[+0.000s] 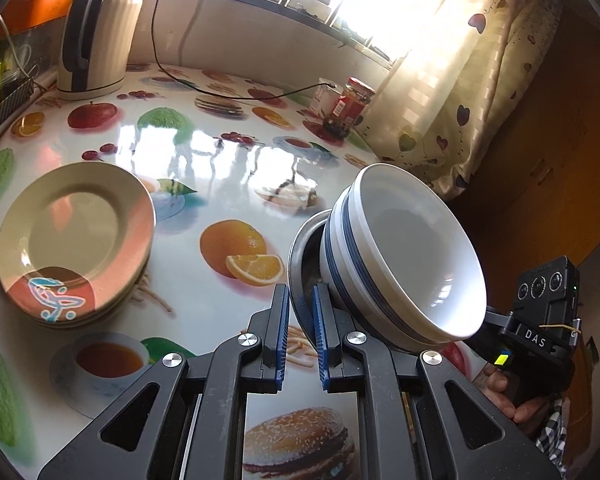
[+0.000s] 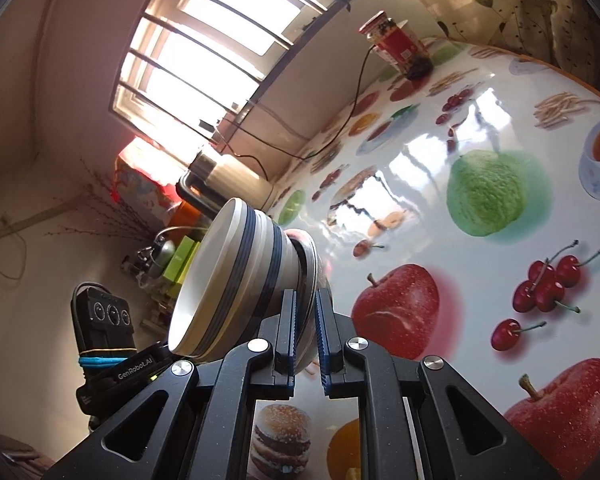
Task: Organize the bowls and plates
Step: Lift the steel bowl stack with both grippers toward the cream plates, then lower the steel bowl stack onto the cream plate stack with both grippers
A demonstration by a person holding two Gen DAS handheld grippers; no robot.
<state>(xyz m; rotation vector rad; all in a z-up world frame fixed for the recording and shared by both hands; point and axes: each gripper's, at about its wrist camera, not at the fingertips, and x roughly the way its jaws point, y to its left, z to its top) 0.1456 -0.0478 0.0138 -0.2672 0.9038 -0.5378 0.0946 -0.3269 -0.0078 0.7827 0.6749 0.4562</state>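
Note:
Two white bowls with blue stripes [image 1: 404, 256] sit nested inside a steel bowl [image 1: 298, 248]. My left gripper [image 1: 301, 292] is shut on the steel bowl's near rim, with blue pads on both sides of it. In the right wrist view my right gripper [image 2: 306, 294] is shut on the opposite rim of the steel bowl [image 2: 312, 256], and the white bowls [image 2: 228, 280] face away to the left. The stack looks lifted and tilted above the table. A stack of cream and pink plates [image 1: 76, 240] rests on the table at the left.
A fruit-print tablecloth [image 1: 228, 168] covers the table. An electric kettle [image 1: 96, 36] stands at the back left, its black cable running to the jars [image 1: 350, 106] at the back right. A curtain [image 1: 472, 92] hangs beyond the table's right edge. A hand [image 1: 508, 396] holds the other gripper's handle.

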